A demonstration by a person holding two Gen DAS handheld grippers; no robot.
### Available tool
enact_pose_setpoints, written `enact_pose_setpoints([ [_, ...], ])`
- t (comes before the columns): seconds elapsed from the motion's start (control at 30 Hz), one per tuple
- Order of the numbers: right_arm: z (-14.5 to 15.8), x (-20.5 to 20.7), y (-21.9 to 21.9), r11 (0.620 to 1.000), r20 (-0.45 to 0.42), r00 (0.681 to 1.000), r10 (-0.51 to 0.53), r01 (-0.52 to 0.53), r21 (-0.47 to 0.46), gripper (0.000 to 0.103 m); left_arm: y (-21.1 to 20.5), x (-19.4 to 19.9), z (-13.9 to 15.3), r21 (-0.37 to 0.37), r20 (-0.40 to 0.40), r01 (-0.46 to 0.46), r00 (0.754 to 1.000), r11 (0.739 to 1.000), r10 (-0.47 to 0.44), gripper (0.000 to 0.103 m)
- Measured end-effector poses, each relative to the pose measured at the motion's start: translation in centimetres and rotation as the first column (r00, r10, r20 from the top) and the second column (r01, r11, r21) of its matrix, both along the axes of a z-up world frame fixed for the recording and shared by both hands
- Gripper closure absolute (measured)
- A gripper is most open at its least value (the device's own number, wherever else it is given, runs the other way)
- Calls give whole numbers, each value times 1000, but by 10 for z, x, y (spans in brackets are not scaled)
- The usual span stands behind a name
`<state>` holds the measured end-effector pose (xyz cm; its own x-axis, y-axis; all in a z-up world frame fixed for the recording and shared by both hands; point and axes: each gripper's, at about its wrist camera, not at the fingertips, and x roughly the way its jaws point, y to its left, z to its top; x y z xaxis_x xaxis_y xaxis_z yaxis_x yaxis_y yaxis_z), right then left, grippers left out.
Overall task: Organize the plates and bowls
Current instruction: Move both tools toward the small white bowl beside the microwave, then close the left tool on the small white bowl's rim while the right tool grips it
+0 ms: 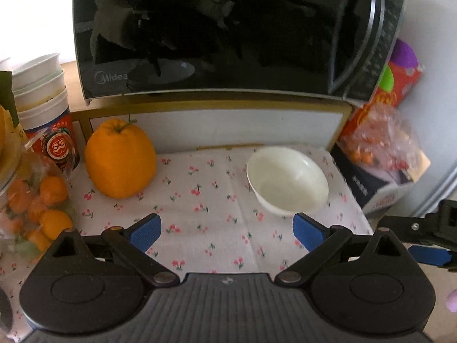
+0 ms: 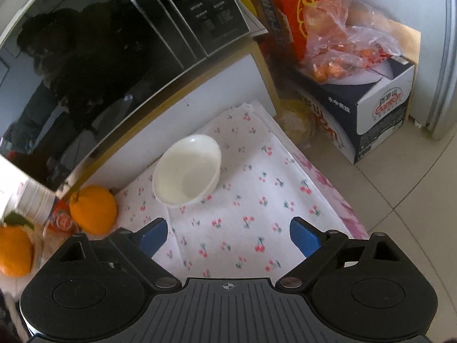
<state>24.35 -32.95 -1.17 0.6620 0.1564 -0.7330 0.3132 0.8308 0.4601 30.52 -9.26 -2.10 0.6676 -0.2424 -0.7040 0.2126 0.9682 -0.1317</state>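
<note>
A white bowl [image 1: 287, 181] stands empty on a cherry-print cloth [image 1: 205, 214], under the shelf that carries the microwave. My left gripper [image 1: 227, 230] is open just in front of the bowl, its right blue pad close to the bowl's near rim, nothing between its fingers. In the right wrist view the same bowl [image 2: 187, 170] lies ahead and slightly left of my right gripper [image 2: 228, 235], which is open and empty over the cloth [image 2: 245, 217]. The right gripper's black frame and blue pad [image 1: 428, 254] show at the far right of the left wrist view.
A black microwave [image 1: 211, 31] sits on a gold-framed shelf above. A large orange [image 1: 120, 160], stacked paper cups [image 1: 42, 97] and a bag of small oranges [image 1: 34, 214] crowd the left. Boxes and a bag of fruit [image 2: 345, 45] stand right, on the tiled floor [image 2: 414, 214].
</note>
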Motion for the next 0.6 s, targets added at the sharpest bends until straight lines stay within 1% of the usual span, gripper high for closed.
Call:
enact_pose_setpoints([
  [0.1,1,18,-3,1000,7,1000,-19,19,24,9,5,8,-3,-75,-4,-25,1000,997,25,7],
  [0.17,2,29,-4,999,15,1000,-26,25,25,9,8,12,-9,-150,10,-49,999,988,51,11],
  [0.2,2,33,-4,999,19,999,-28,27,23,9,10,16,-12,-185,2,-60,998,981,61,12],
  [0.27,0,44,-3,1000,19,999,-29,29,13,9,11,22,-19,-226,-29,-81,997,971,77,23],
  [0.3,-2,49,-2,1000,17,1000,-27,27,8,9,11,24,-23,-249,-42,-95,995,964,87,25],
  [0.4,-10,64,2,1000,2,1000,-8,8,12,9,9,29,-31,-294,-65,-115,993,949,100,33],
  [0.43,-14,68,3,1000,-3,1000,2,-2,20,9,8,30,-33,-304,-72,-119,992,945,101,37],
  [0.47,-18,72,4,1000,-9,1000,3,-3,27,9,7,31,-36,-317,-80,-121,992,941,100,42],
  [0.5,-22,75,4,999,-14,1000,1,-1,33,9,7,31,-38,-328,-87,-122,991,937,99,44],
  [0.57,-28,82,4,999,-17,1000,-4,5,33,10,6,32,-43,-351,-100,-127,990,928,98,52],
  [0.6,-30,84,5,1000,-16,1000,-8,8,27,11,5,33,-45,-357,-103,-129,990,925,99,54],
])
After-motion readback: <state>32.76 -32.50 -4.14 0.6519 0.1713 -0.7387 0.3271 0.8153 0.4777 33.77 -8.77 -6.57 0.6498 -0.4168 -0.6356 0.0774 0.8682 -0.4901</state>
